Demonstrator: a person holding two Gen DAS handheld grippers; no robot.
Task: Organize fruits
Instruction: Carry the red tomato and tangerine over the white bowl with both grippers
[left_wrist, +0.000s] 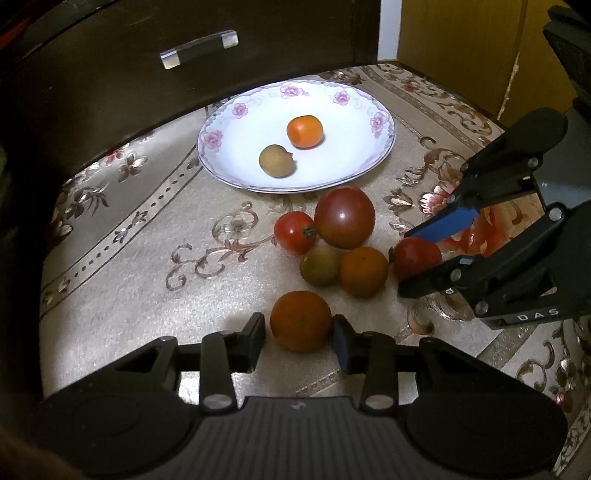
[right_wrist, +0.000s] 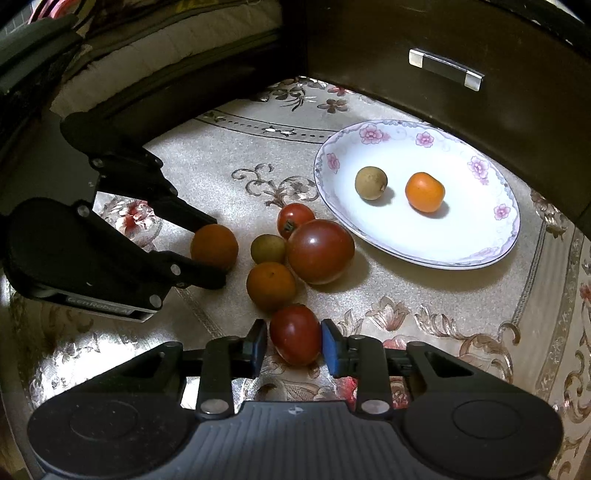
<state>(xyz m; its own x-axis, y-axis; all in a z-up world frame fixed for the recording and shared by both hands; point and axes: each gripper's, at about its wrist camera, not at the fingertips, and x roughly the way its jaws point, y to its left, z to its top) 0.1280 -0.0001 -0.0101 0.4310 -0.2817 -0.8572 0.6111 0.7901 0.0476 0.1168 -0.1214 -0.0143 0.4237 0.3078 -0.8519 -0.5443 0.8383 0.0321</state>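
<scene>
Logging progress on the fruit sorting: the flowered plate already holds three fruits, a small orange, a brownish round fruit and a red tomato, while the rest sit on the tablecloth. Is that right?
Not quite. The plate holds only two fruits: the small orange and the brownish round fruit. No red tomato lies on it; the tomatoes are on the tablecloth with the rest. Both wrist views show this, the right wrist view most clearly.

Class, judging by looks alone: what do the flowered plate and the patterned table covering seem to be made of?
Plate: probably glazed ceramic or porcelain, judging by its glossy white surface, printed pink flowers and thin dark rim line; melamine is possible.
Table covering: looks like woven satin-type fabric, with a soft sheen and woven-looking scrolls; it could be embossed vinyl.
</scene>
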